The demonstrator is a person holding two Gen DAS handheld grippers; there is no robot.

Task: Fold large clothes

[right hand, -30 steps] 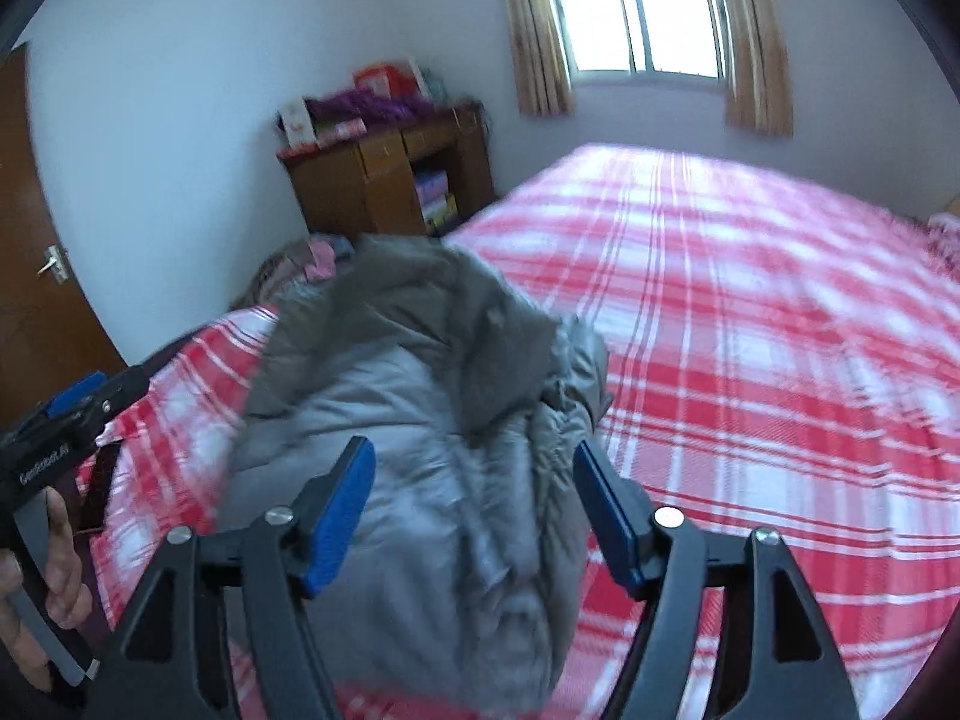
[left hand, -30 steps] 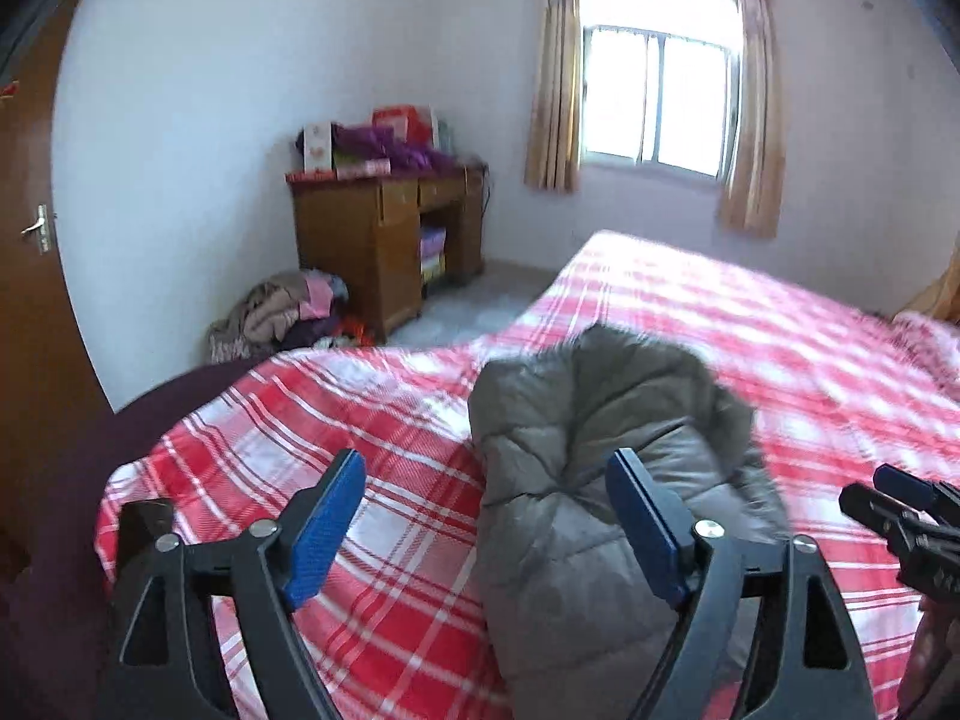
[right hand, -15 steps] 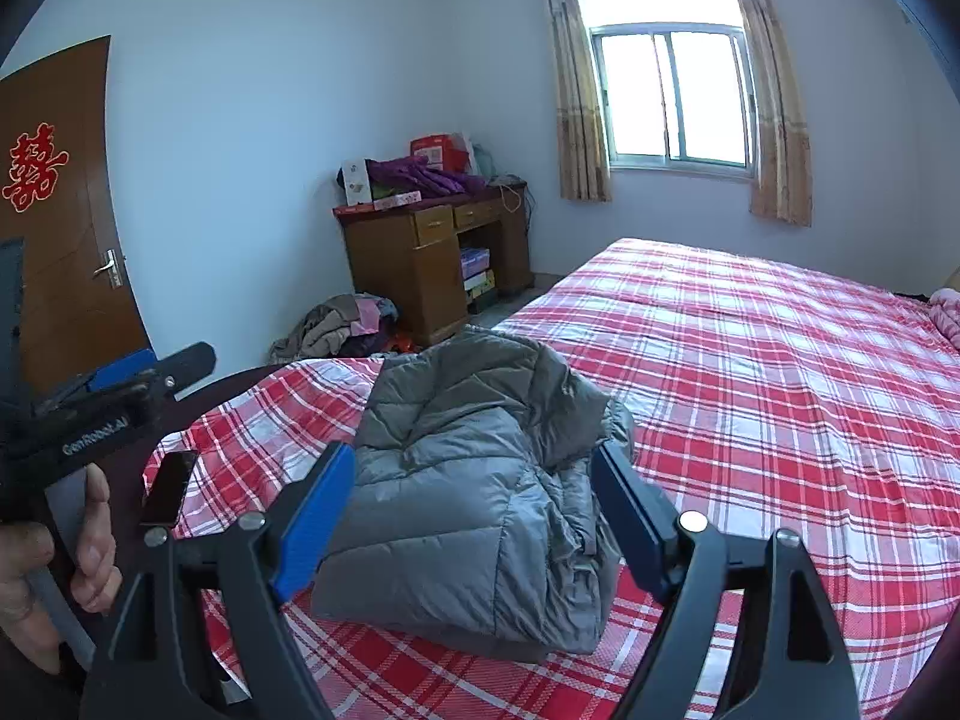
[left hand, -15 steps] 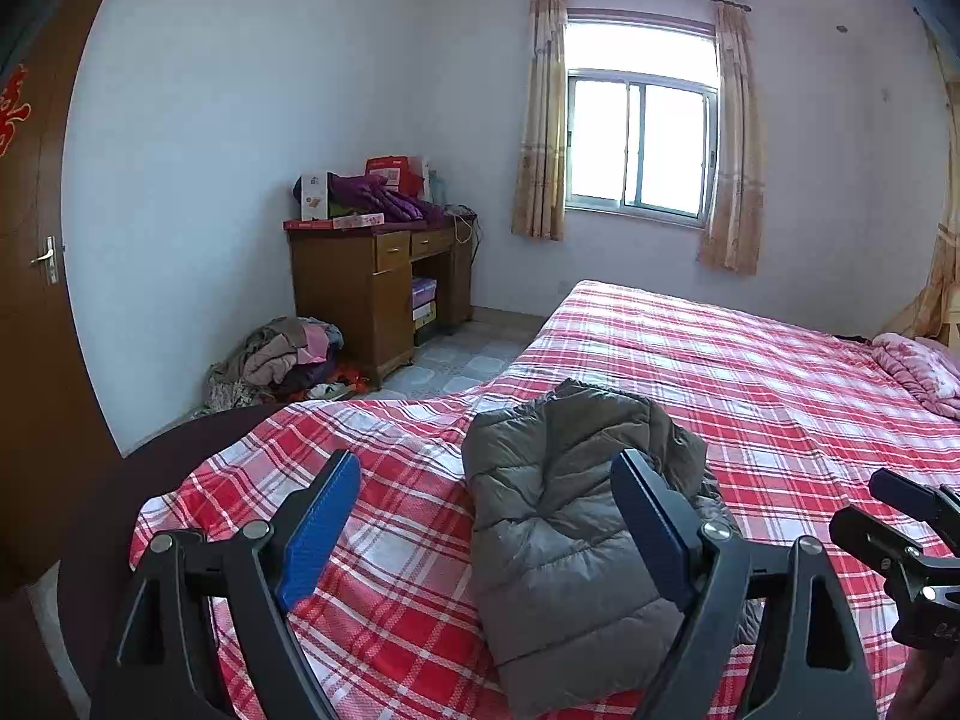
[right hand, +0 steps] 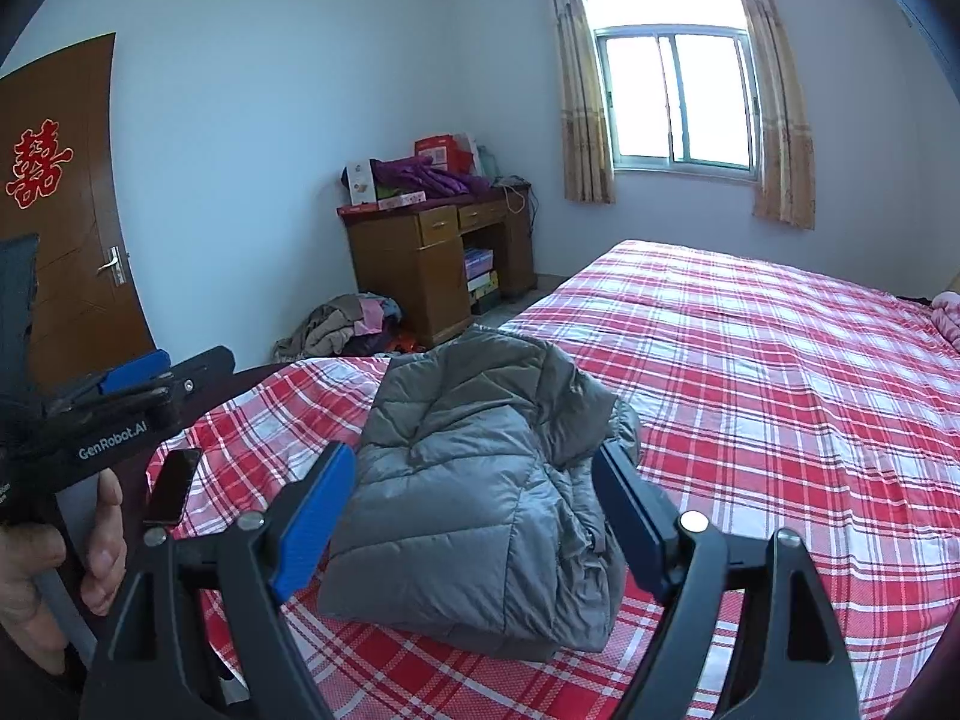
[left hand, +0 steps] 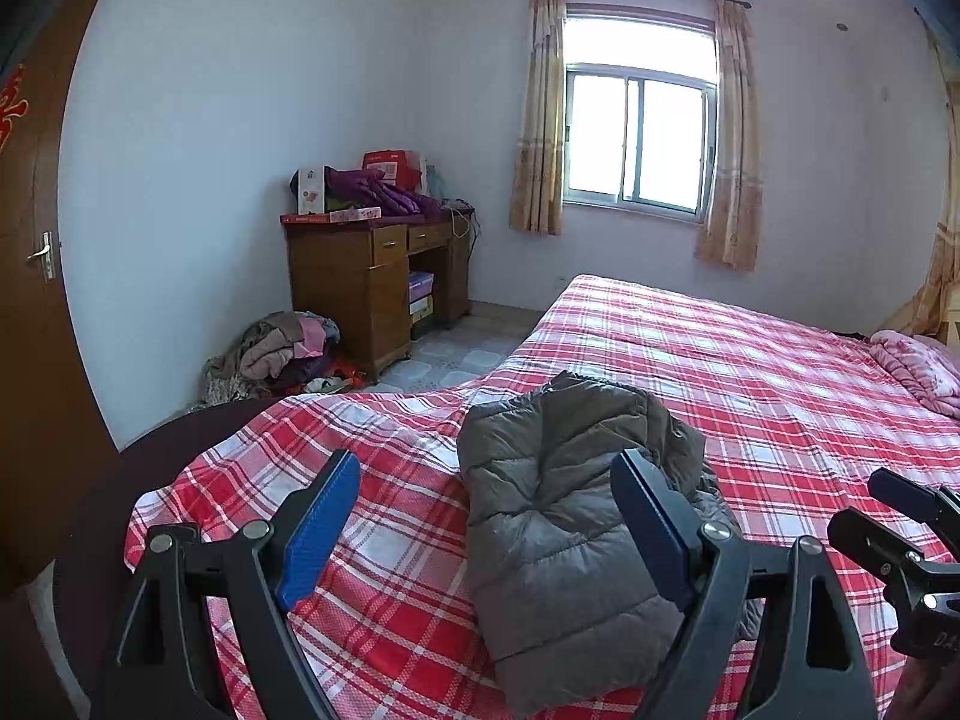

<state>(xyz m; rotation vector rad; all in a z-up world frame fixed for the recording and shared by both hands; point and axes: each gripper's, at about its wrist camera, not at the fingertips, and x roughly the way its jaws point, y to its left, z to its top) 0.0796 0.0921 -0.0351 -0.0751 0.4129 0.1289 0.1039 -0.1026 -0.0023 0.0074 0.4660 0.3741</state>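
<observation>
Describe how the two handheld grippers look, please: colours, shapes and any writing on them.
Both grippers are black frames with triangular cut-outs, silver bolts and flat blue pads on their fingers. The left gripper, seen from the right wrist camera, carries white "GenRobot.AI" lettering. No cables or sleeves are visible.

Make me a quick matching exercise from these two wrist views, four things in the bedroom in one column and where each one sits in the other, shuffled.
Things:
1. grey puffer jacket
2. phone
3. clothes pile
4. purple bedding

Places:
A. on the floor beside the desk
B. on top of the desk
C. folded on the plaid bed
D. at the bed's near corner

Pairs: 1-C, 2-D, 3-A, 4-B
</observation>
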